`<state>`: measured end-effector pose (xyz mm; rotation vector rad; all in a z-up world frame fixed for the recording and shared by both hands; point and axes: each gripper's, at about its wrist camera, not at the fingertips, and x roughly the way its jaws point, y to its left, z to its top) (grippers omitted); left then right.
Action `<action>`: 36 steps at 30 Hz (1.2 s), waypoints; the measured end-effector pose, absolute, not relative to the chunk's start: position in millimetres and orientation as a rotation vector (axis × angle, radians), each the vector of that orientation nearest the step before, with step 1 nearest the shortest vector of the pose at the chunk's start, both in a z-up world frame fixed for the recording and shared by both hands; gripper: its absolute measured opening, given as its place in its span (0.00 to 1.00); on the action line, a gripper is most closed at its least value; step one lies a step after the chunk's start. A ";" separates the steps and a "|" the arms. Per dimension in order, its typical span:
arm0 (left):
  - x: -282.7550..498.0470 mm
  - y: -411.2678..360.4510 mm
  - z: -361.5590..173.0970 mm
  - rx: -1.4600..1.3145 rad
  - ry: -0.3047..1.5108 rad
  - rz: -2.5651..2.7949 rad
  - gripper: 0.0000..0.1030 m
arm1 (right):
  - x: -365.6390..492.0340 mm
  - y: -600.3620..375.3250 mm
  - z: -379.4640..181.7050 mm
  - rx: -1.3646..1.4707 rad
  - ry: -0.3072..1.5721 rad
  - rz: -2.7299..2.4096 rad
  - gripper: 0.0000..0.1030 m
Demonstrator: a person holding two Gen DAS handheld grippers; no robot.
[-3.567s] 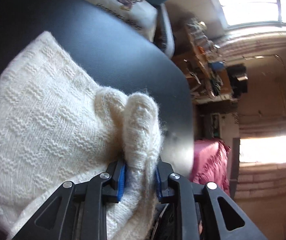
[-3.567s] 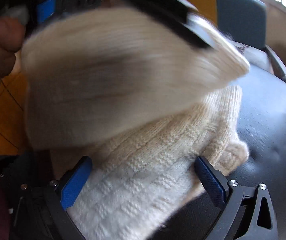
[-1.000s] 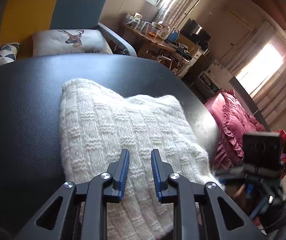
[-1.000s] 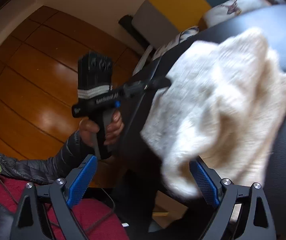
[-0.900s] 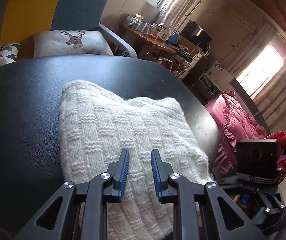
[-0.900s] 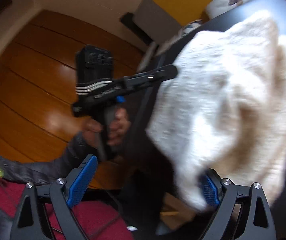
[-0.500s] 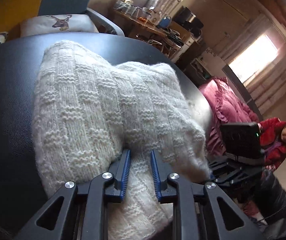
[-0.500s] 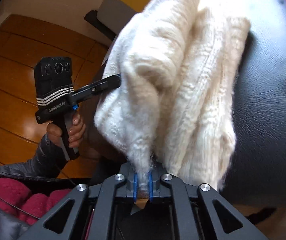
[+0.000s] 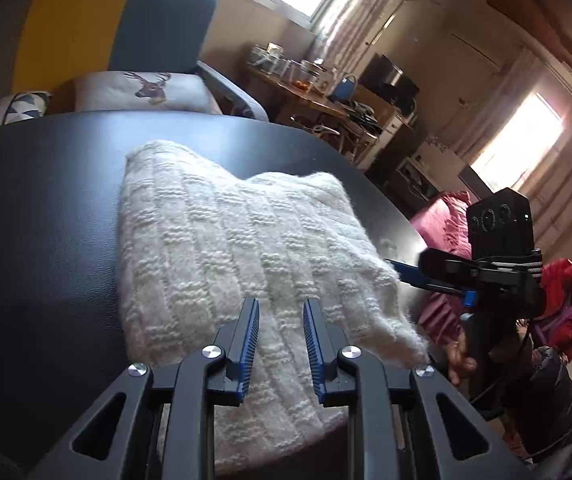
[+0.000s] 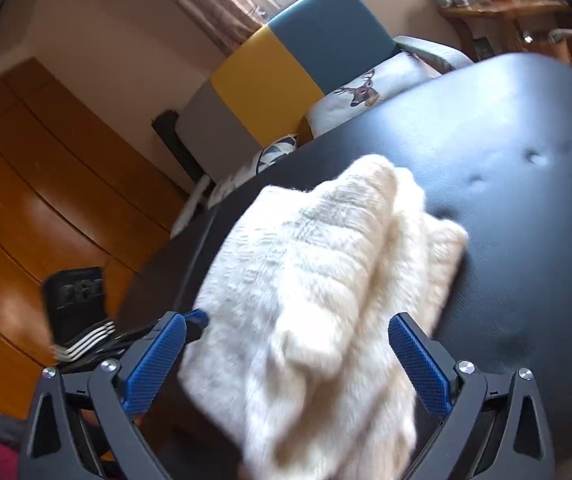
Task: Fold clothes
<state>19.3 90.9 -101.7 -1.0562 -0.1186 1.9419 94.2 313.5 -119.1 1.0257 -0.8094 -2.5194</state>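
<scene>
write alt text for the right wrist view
A folded cream knit sweater lies on a black table, its near edge between the wide-open pads of the right gripper. A yellow and blue chair stands behind.

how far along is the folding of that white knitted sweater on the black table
Nearly done. The white sweater lies as a compact folded bundle on the black table, its near edge overhanging. The right gripper has just opened and grips nothing; the left gripper hovers with a gap, nothing pinched. Left: perhaps squaring the slightly uneven layers.
</scene>
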 end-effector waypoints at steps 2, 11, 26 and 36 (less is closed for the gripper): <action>21.0 84.0 -102.4 -1.040 -0.130 1.966 0.22 | 79.6 298.2 -122.3 1.091 -0.675 -2.560 0.32; 29.8 82.1 -147.3 -1.206 -0.075 1.859 0.20 | 86.7 361.9 -139.7 1.237 -0.573 -2.676 0.18; -46.5 40.6 -69.3 -1.026 -0.193 2.044 0.23 | 77.7 333.8 -79.0 1.171 -0.228 -2.796 0.77; -26.3 79.3 -81.3 -0.926 -0.041 1.938 0.23 | -85.6 303.7 -37.1 1.123 -0.362 -2.283 0.64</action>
